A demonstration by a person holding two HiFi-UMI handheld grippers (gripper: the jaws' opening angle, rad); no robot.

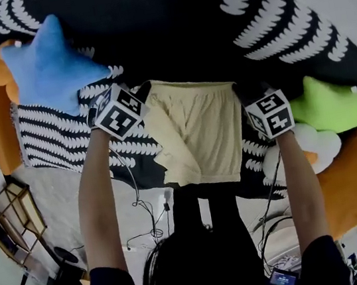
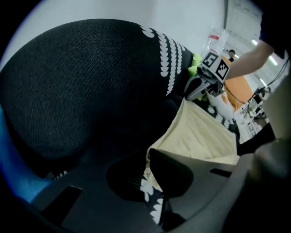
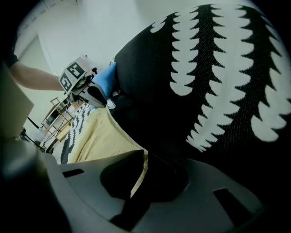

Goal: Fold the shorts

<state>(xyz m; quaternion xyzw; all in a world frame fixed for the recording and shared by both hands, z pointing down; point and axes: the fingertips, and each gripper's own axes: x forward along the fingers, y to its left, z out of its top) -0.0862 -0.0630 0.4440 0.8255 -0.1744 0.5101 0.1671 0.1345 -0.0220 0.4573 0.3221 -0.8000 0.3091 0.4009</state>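
The pale yellow cotton shorts (image 1: 197, 132) lie flat on the black fabric cover with white scalloped stripes (image 1: 168, 33). My left tongs (image 2: 152, 179) pinch one far corner and my right tongs (image 3: 136, 177) pinch the other. For a clean fold I'd lift both corners level and together toward the near hem, minding that the left doesn't drag the cover along. Both forearms reach straight out, tongs tipped steeply down.
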